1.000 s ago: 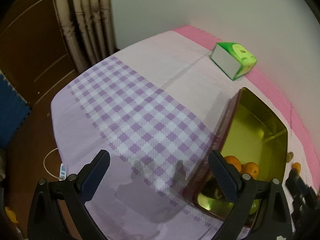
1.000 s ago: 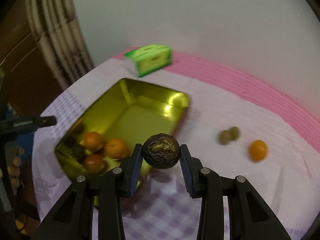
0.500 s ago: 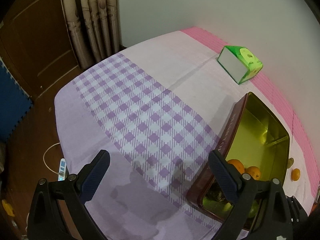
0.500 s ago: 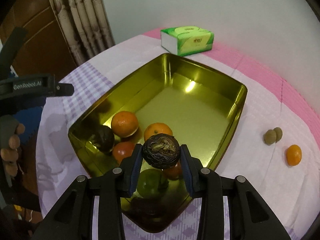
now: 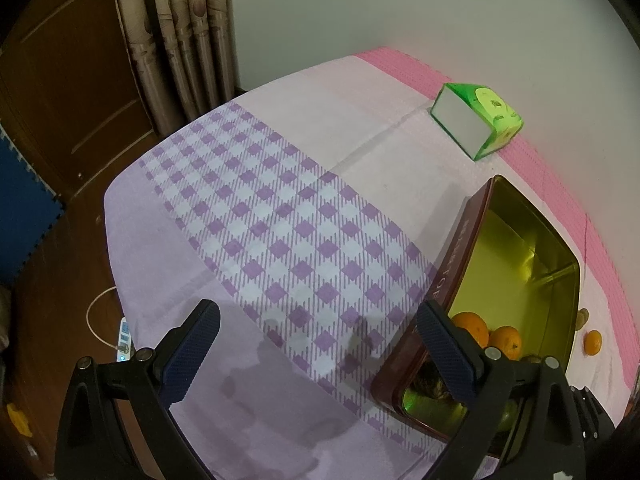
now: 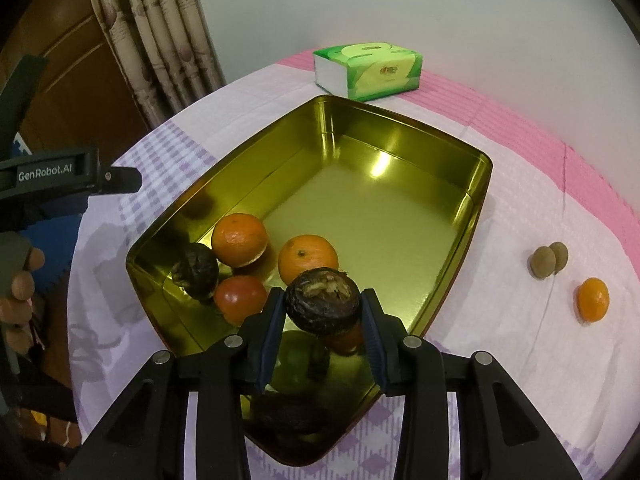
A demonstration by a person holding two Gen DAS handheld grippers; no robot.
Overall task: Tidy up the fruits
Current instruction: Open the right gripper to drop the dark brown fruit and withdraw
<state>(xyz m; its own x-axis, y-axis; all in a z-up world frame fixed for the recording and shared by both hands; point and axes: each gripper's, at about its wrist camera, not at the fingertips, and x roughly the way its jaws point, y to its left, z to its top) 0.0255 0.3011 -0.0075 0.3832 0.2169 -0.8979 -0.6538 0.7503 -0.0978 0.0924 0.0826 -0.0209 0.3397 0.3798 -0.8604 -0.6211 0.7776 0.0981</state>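
Fruit of a dark, wrinkled, round kind (image 6: 322,300) sits between the blue pads of my right gripper (image 6: 323,320), whose jaws are opening now, so a narrow gap is beginning to show on either side of it; a second ago the pads pressed it firmly. In that same second I have carried it from beside the gold rectangular metal tin (image 6: 476,208) to a spot above the tin's near corner, so I judge this to be the release, with the fruit about to drop among those already inside. Just beyond it in the tin lie two orange mandarins (image 6: 308,258), a red tomato-like fruit (image 6: 239,298) and another dark wrinkled fruit (image 6: 196,270); a green fruit (image 6: 298,356) shows under my fingers. Out on the pale pink cloth to the right, a small orange mandarin (image 6: 593,299) and two little brown round fruits (image 6: 548,260) wait, well apart from the tin, so the sorting is unfinished. A green tissue packet (image 6: 368,70) lies beyond the tin's far rim. My left gripper (image 5: 320,344) hangs wide open and empty over the purple checked tablecloth (image 5: 260,216), beside the tin's dark red outer wall, and has kept its place.
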